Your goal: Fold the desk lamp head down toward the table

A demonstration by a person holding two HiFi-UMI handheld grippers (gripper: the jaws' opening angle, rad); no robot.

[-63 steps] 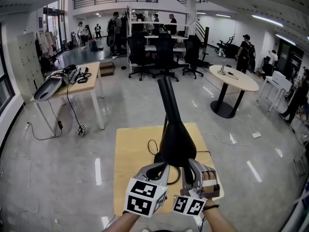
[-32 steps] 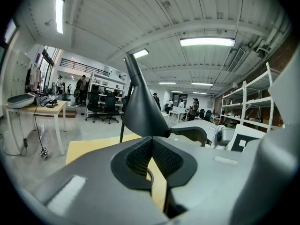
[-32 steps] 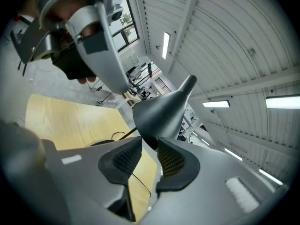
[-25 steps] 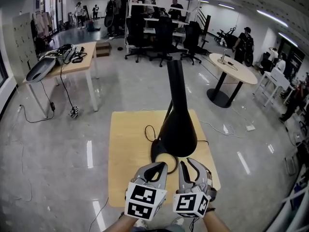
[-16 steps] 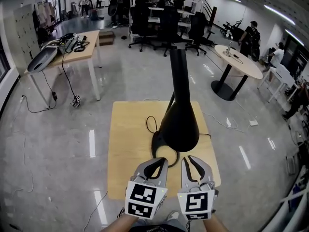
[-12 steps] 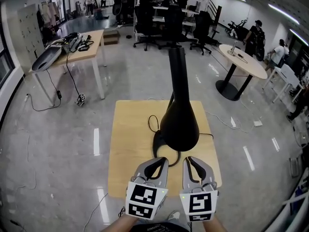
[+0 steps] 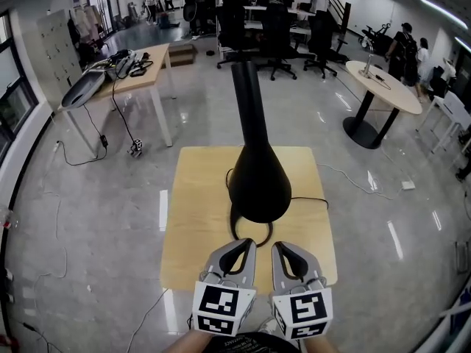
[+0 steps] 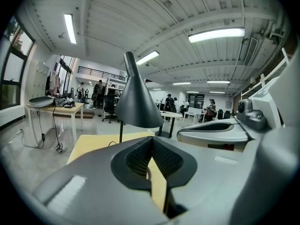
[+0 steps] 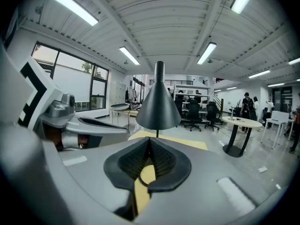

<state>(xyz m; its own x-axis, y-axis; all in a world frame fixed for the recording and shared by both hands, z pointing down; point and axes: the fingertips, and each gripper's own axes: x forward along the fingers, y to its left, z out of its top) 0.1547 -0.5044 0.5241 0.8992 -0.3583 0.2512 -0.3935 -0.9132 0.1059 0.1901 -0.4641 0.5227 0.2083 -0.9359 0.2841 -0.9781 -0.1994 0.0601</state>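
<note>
A: Item one, the task's thing. Where do we list it?

B: We log the black lamp head (image 7: 257, 188) at the centre of the frame, raised over the square wooden tabletop (image 7: 197, 219). In both gripper views it is a cone, narrow end up and wide mouth down. Its lamp base (image 7: 237, 230) sits on the wood below it, and a thin black cable (image 7: 313, 199) runs off to the right edge.

A: Item two, the grippers?

B: We enter the left gripper (image 7: 239, 254) at lower centre, over the near edge of the tabletop. Its fingers (image 8: 140, 156) are pressed together with nothing between them. The right gripper (image 7: 287, 254) lies just beside it, to the right, fingers likewise together and empty. Each carries a marker cube (image 7: 223, 307) at the bottom of the frame. We see neither gripper touching the lamp; both point towards it.

A: Surroundings?

B: We list a long table (image 7: 143, 65) with gear on it at upper left, a round table (image 7: 390, 90) at upper right, office chairs (image 7: 276, 20) along the top, several people at the far edge, and a glossy grey floor (image 7: 88, 219) all around.
</note>
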